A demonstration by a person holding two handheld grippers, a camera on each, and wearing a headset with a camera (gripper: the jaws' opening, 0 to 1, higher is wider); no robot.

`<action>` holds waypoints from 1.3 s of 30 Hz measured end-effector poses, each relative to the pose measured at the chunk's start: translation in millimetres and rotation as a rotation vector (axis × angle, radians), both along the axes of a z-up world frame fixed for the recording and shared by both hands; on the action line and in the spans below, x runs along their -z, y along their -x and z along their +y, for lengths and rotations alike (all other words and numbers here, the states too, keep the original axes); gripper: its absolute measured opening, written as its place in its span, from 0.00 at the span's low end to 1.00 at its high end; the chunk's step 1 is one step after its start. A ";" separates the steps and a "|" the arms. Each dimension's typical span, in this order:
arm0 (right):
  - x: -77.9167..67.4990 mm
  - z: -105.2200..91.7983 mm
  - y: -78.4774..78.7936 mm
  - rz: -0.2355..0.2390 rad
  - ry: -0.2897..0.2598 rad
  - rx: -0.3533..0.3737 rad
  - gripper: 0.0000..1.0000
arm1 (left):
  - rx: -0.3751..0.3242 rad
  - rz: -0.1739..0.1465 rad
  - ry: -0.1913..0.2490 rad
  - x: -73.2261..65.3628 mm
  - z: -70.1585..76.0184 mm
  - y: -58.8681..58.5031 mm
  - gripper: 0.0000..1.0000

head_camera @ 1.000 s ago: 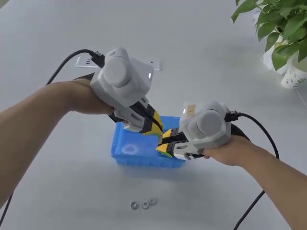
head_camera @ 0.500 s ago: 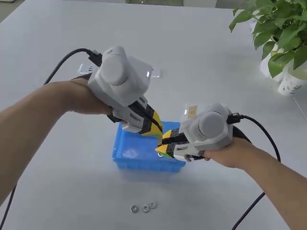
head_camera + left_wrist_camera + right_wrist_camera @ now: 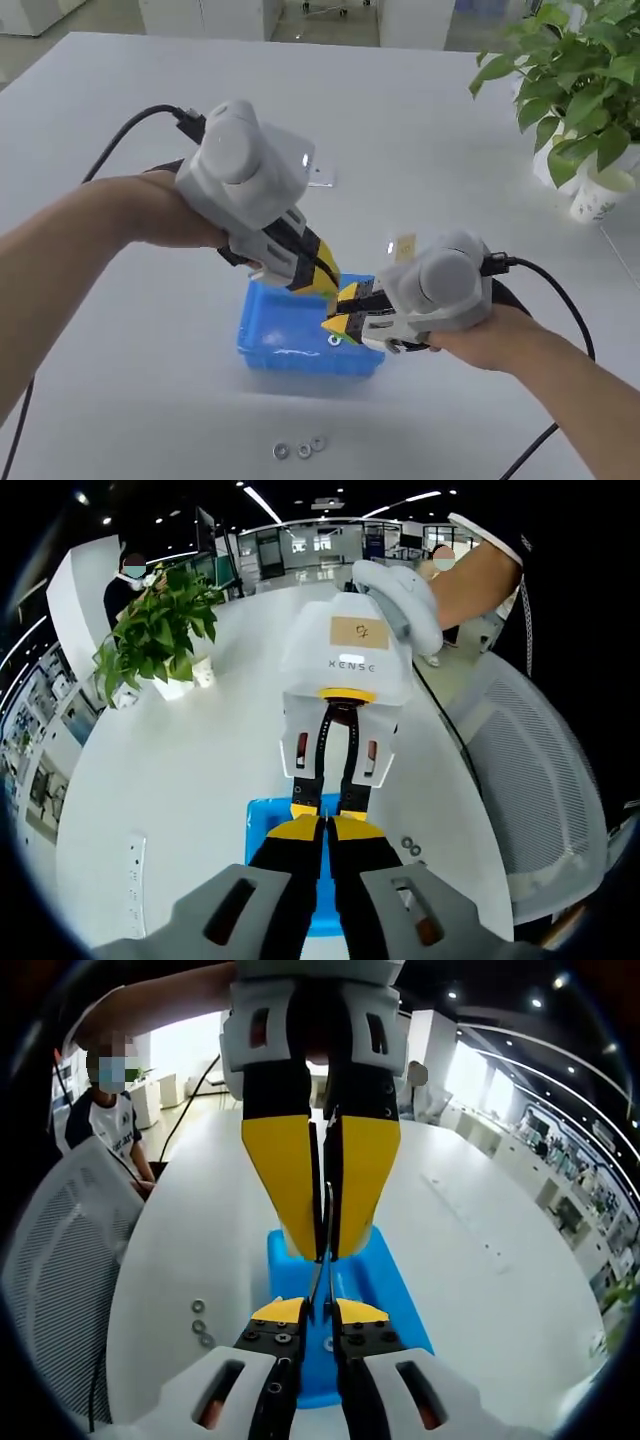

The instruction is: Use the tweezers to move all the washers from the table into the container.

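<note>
A blue container [image 3: 262, 330] sits on the white table, and three washers [image 3: 300, 448] lie in a row just in front of it. My left gripper [image 3: 325, 282] and right gripper [image 3: 337, 322] meet tip to tip above the container's right end. Thin metal tweezers [image 3: 327, 1210] run between the left gripper's yellow jaws down into the right gripper [image 3: 320, 1310], and both grippers are shut on them. A small washer [image 3: 328, 1343] appears to lie inside the container [image 3: 400, 1310]. The left gripper view shows my left gripper [image 3: 325, 825] facing the right one over the container [image 3: 262, 830], with the washers [image 3: 410, 846] at the side.
A potted plant [image 3: 570, 70] in a white pot [image 3: 595, 195] stands at the table's far right. A small white object [image 3: 320, 178] lies beyond the left hand. Cables trail from both grippers. A mesh chair [image 3: 540, 770] stands beside the table, with people further back.
The head camera has tilted up, so everything sits lower in the picture. Both grippers stay tip to tip over the container, and the three washers have not moved.
</note>
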State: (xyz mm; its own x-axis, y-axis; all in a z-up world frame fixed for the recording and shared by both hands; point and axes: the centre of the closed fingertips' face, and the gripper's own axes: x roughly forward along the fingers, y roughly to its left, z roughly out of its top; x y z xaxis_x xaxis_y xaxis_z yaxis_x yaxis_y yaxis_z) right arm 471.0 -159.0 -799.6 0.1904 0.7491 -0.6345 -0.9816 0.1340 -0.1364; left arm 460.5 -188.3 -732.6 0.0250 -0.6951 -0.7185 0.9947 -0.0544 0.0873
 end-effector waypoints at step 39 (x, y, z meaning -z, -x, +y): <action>14.1 17.2 72.4 0.030 -0.005 -0.050 0.12 | -0.014 0.044 -0.040 17.4 19.8 67.8 0.06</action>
